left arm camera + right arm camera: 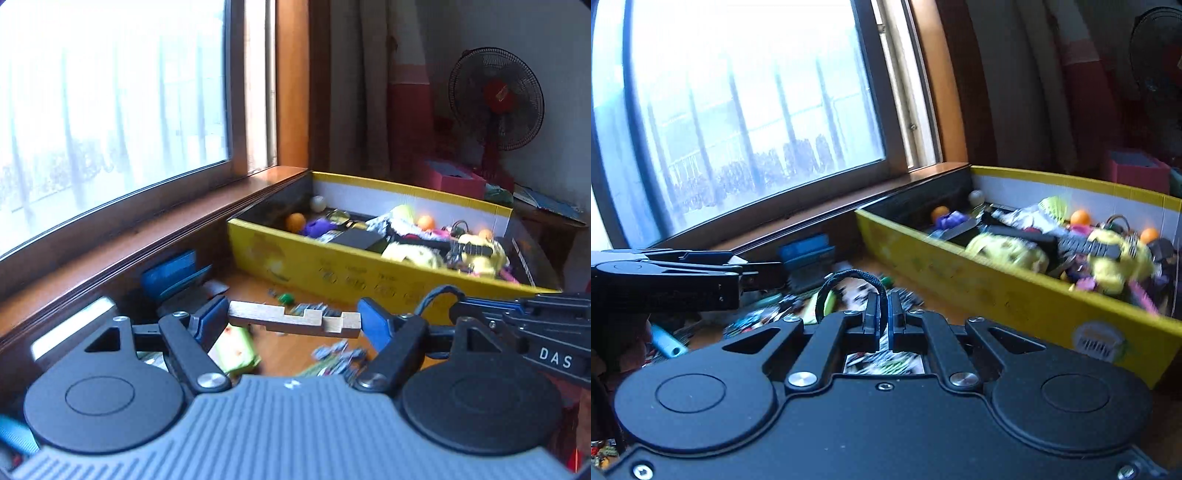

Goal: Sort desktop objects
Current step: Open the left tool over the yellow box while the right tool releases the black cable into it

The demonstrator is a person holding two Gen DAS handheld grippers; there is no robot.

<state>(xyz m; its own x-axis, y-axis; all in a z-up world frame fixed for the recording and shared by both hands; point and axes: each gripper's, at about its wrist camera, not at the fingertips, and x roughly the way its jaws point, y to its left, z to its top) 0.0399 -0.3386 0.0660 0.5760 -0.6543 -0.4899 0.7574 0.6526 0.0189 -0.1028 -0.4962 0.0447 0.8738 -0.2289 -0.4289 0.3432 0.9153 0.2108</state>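
Now | left gripper [293, 321] grips notched wooden block [295, 319] | right gripper [884, 317] pinches, seemingly, dark cord loop [849, 276]

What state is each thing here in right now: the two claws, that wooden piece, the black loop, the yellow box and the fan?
Left claw: closed on the wooden piece, gripping its ends.
Notched wooden piece: held level above the desk.
Right claw: shut, pinching the black loop.
Black loop: held, arching above the pads.
Yellow box: open-topped, full of toys.
Fan: upright; running or not, unclear.
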